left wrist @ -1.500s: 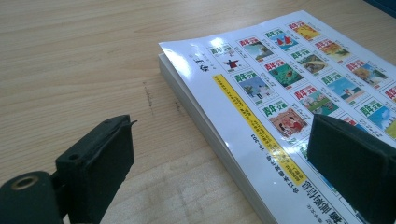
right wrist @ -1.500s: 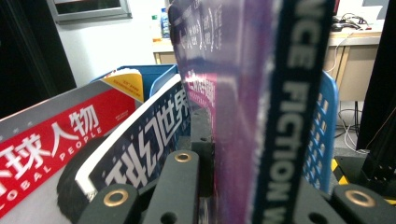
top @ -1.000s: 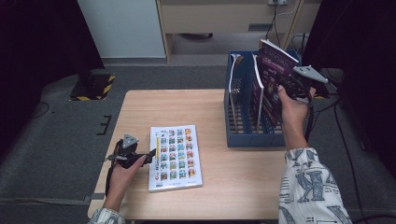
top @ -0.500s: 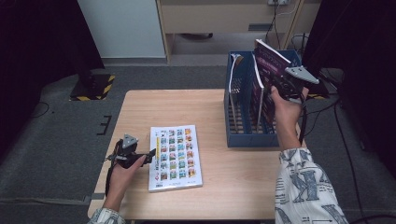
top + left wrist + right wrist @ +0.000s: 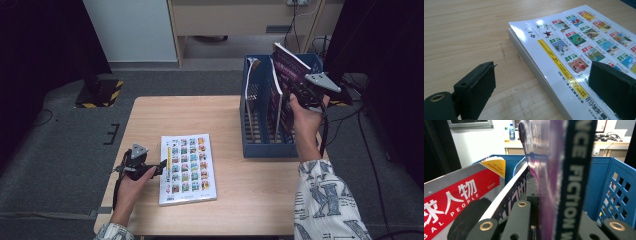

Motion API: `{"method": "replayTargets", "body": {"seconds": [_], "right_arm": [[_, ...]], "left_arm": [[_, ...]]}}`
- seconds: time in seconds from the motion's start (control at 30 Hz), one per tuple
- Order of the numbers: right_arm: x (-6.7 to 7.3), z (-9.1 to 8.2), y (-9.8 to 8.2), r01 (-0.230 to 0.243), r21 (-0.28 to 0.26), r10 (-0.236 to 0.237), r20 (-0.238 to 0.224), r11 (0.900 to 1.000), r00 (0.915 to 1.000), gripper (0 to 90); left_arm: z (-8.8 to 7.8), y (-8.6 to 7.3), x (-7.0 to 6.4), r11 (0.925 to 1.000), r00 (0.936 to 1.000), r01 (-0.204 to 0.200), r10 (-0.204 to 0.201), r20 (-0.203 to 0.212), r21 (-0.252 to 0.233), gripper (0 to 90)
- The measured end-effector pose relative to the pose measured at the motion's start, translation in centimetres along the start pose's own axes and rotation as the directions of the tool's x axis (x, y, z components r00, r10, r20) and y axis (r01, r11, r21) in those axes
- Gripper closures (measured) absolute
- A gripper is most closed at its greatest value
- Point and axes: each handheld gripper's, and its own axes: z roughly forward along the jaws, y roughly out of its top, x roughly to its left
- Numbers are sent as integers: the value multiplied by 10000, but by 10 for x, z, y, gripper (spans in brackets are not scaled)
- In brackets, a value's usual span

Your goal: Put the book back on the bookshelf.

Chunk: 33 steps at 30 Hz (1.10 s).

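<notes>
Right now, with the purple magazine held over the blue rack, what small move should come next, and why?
Probably lower it a little further into the slot. The right gripper is shut on the purple magazine, which stands tilted with most of it above the blue rack, beside magazines already filed there. The left gripper waits open by the magazine on the table.

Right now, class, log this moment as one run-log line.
right gripper: shut on purple magazine, over blue rack | left gripper: jaws open beside white magazine, flat on table
</notes>
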Motion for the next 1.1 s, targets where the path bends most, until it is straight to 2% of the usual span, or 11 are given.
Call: {"method": "replayTargets", "body": {"seconds": [0.47, 1.1], "right_arm": [[-5, 2, -17, -195, -162, 195, -9, 9997, 9998, 842], [-10, 5, -38, -263, 143, 260, 210, 9996, 9994, 841]], "left_arm": [[1, 0, -1, 9999, 9999, -117, 117, 8, 67, 70], [1, 0, -1, 9999, 9999, -127, 127, 4, 76, 70]]}}
